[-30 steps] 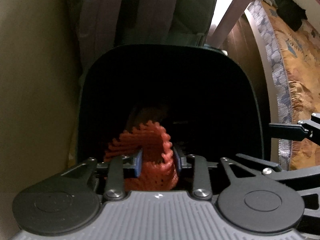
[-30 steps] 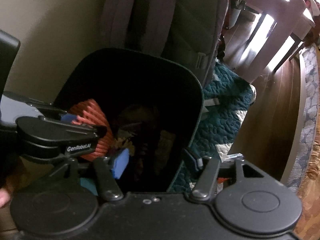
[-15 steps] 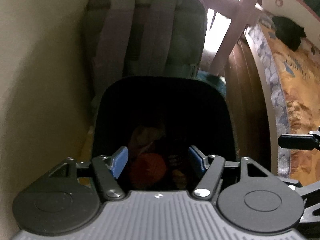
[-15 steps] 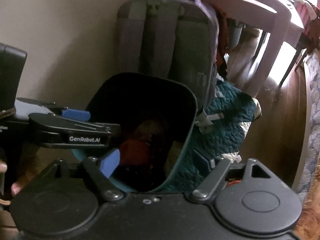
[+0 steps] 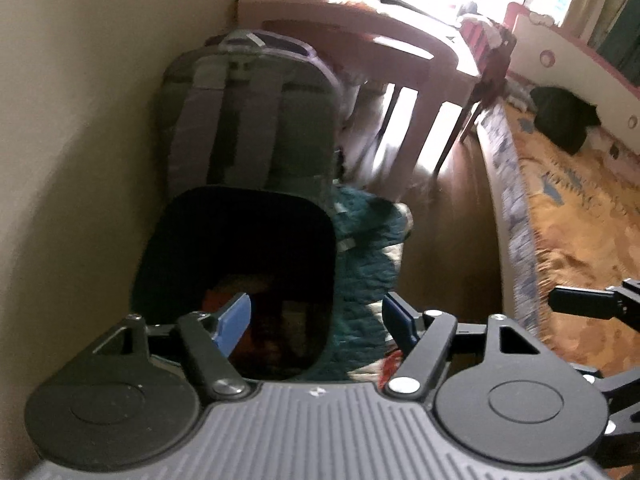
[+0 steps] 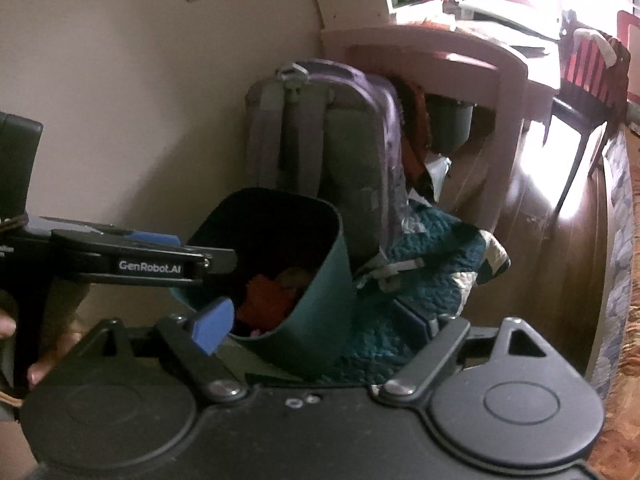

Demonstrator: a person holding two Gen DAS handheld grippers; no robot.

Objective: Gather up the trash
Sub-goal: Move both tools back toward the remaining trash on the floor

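Observation:
A dark teal trash bin [image 5: 240, 216] stands on the floor by the wall; it also shows in the right wrist view [image 6: 320, 292]. An orange net-like piece of trash [image 6: 262, 298] lies inside it among other scraps, and it shows dimly in the left wrist view [image 5: 218, 300]. My left gripper [image 5: 316, 320] is open and empty above the bin's near rim; it is seen from the side in the right wrist view [image 6: 168, 254]. My right gripper [image 6: 316, 322] is open and empty, above and in front of the bin.
A grey backpack [image 6: 320, 128] leans on the wall behind the bin. A teal quilted cloth [image 6: 432, 248] lies to the bin's right. A wooden table [image 5: 400, 52] stands behind. A patterned rug [image 5: 580, 220] covers the floor at right.
My left gripper opened and let go of the orange net, which now lies in the bin. Both grippers have risen and drawn back from the bin.

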